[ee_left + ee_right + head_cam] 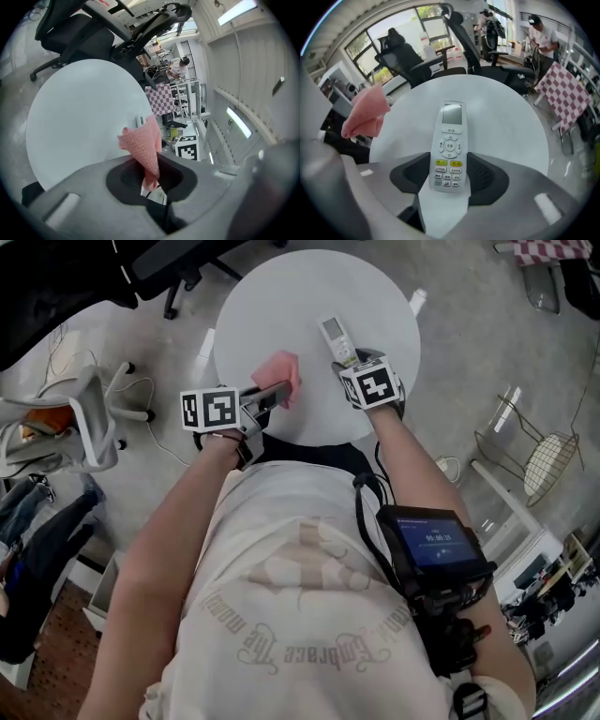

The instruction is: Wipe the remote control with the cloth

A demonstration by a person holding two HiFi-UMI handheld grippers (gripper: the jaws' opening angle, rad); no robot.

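Clamping the button end of the one remote control [449, 145], the right gripper [449, 177] sits at the round table's [281, 296] near edge. The remote's long axis runs away from the person, screen end toward the table centre. The left gripper [149, 180] pinches the one pink cloth [143, 143] just left of it.

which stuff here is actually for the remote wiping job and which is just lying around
For the job:
- remote control, gripped by the right tongs
- pink cloth, pinched in the left tongs
- round white table, the work surface

Just lying about:
- black office chair
- pale chair
- wire chair
- checked cloth
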